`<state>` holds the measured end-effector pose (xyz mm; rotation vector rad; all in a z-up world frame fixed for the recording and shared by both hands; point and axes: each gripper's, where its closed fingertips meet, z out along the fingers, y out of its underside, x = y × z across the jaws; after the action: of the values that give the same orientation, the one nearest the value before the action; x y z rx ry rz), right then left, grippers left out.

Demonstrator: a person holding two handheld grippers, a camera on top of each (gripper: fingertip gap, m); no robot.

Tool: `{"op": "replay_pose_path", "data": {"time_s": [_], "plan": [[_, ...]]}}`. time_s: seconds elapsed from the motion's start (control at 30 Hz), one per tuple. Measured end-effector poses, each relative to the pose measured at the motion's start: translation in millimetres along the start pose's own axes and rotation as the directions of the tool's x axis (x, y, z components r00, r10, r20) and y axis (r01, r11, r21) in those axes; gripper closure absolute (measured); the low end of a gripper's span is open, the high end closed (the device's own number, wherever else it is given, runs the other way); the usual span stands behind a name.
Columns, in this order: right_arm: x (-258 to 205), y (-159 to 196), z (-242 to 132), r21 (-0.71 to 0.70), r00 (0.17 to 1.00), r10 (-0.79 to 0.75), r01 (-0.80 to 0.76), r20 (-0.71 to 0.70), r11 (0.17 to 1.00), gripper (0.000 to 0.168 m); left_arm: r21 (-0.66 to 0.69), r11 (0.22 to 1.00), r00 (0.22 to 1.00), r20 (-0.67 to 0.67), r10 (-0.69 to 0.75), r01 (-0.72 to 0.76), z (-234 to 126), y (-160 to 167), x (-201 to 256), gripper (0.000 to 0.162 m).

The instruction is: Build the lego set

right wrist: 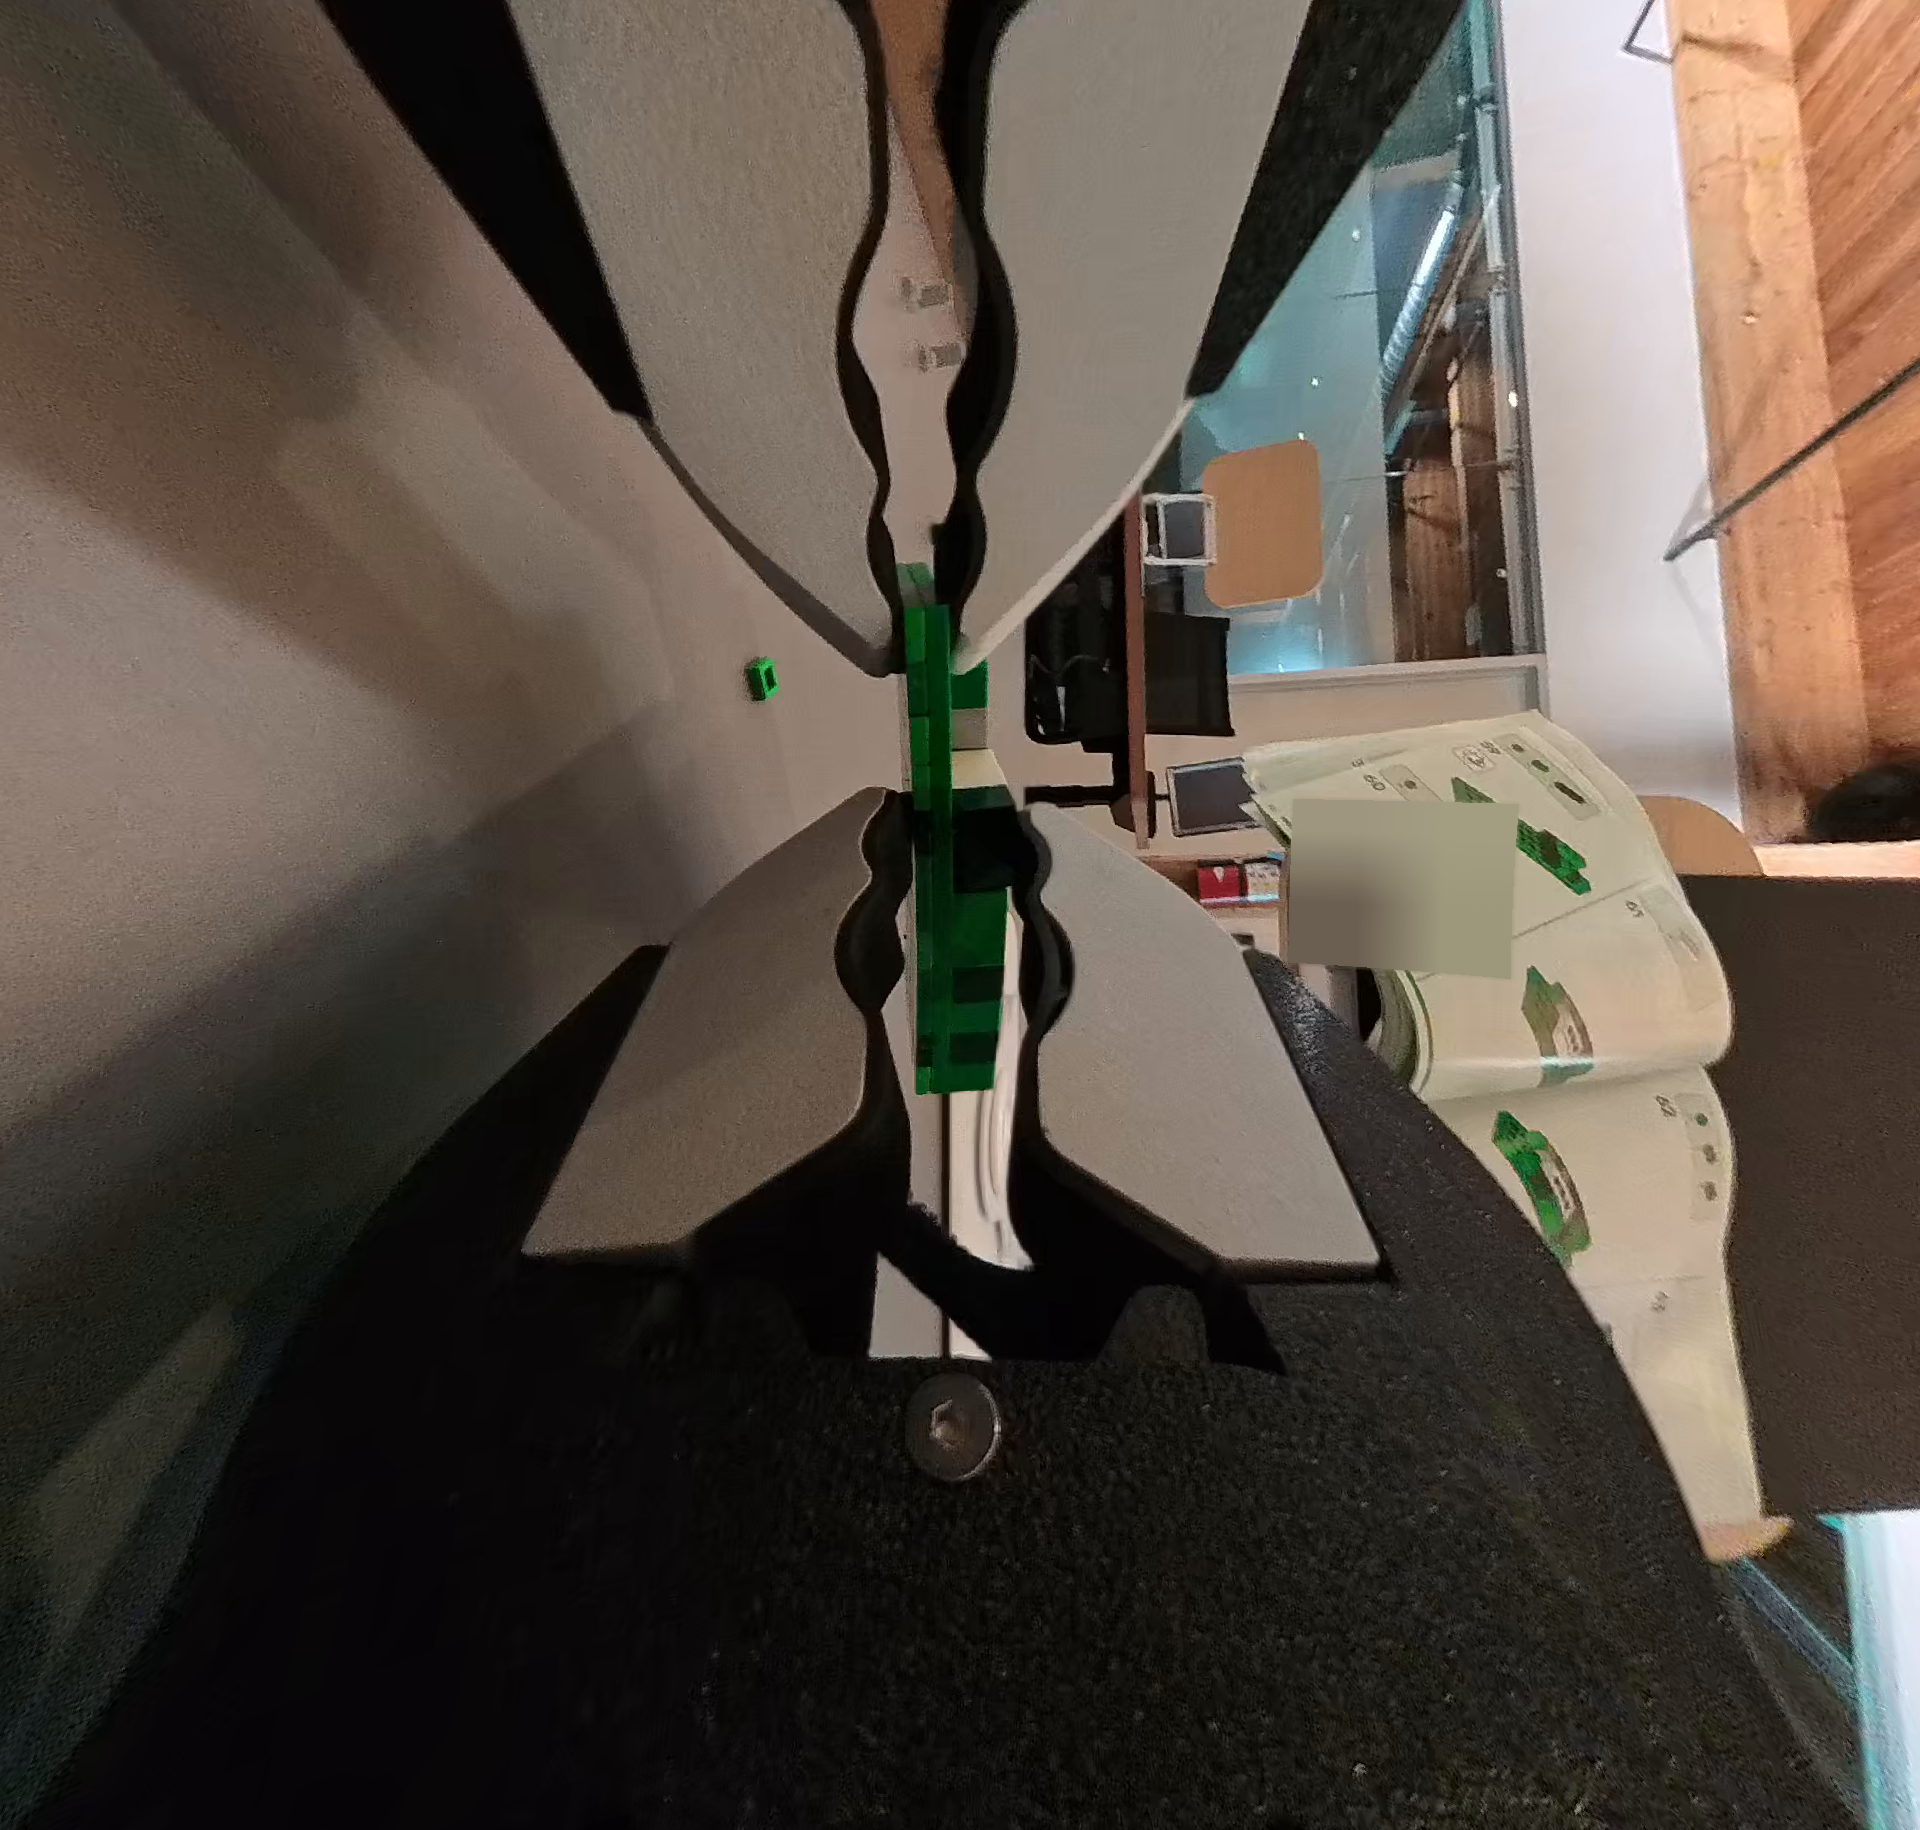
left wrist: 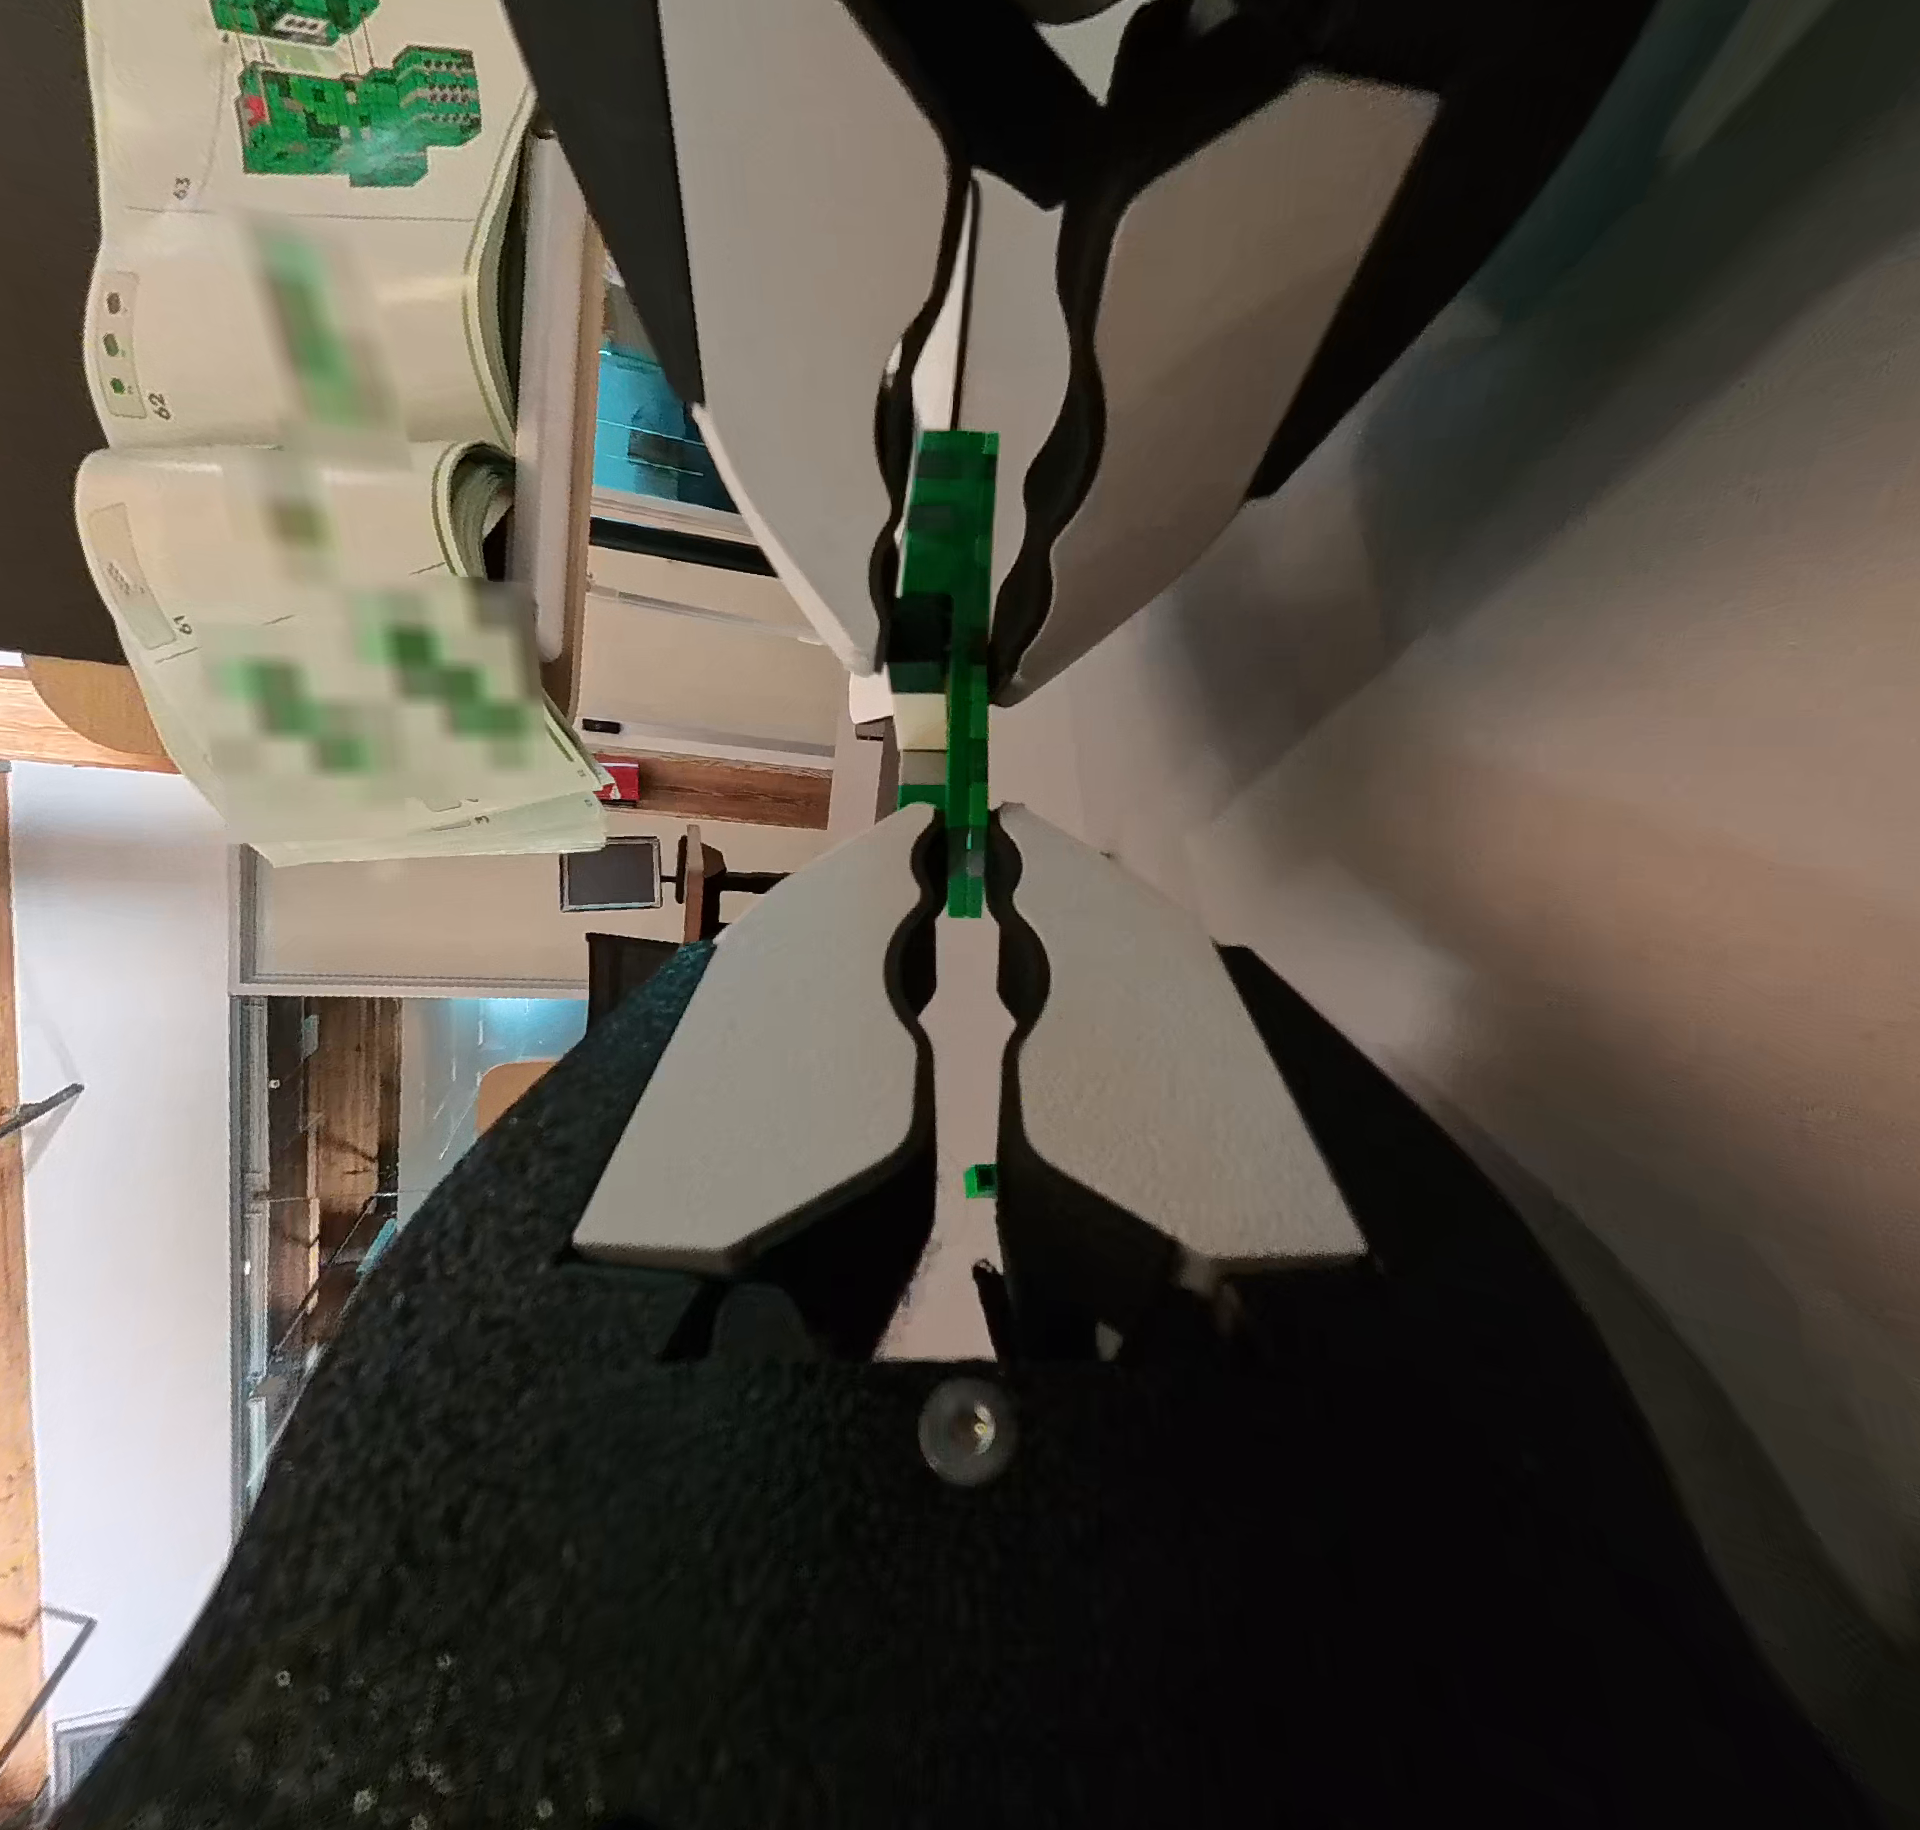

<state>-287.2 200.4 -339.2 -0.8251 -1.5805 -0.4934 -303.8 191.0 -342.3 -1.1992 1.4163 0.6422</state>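
A flat green lego assembly (left wrist: 951, 575) with dark green, white and grey bricks is held edge-on between both grippers above the white table (left wrist: 1558, 741). My left gripper (left wrist: 966, 814) is shut on one end of it. My right gripper (left wrist: 940, 679) faces it from the opposite side and is shut on the other end. In the right wrist view my right gripper (right wrist: 961, 804) clamps the wider end of the assembly (right wrist: 956, 959), and the left gripper (right wrist: 923, 663) pinches the thin end. A small loose green brick (left wrist: 980, 1180) lies on the table; it also shows in the right wrist view (right wrist: 762, 679).
An open instruction booklet (left wrist: 312, 326) stands propped at the table's far edge, also seen in the right wrist view (right wrist: 1579, 949). Two small grey pieces (right wrist: 928, 297) lie on the table (right wrist: 312, 637) beyond the left gripper. Office furniture and a wooden wall are behind.
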Motion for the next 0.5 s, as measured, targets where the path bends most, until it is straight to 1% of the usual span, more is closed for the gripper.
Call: {"op": "replay_pose_path", "data": {"time_s": [0.13, 0.33, 0.43, 0.5], "plan": [[-4.1, 0.8, -0.1, -0.002, 0.999, -0.043, 0.043, 0.030, 0.999, 0.151, 0.000, 1.000, 1.000, -0.016, 0.014, -0.014, 0.2, -0.7, 3.1, 0.156], [-7.9, 1.3, 0.8, -0.009, 0.998, -0.011, 0.012, 0.059, 1.000, 0.151, -0.002, 1.000, 0.999, -0.036, 0.017, -0.017, 0.8, -0.5, 6.4, 0.156], [-0.8, -0.8, -0.2, 0.039, 0.989, 0.147, -0.148, 0.023, 0.988, 0.149, 0.016, 1.000, 1.000, -0.021, -0.023, 0.024, -0.1, -0.1, 2.2, 0.156], [7.1, 3.3, -2.8, 0.056, 0.973, 0.232, -0.232, 0.001, 0.971, 0.133, 0.013, 0.999, 0.999, -0.022, -0.049, 0.049, -0.4, 2.4, 0.9, 0.156]]}}
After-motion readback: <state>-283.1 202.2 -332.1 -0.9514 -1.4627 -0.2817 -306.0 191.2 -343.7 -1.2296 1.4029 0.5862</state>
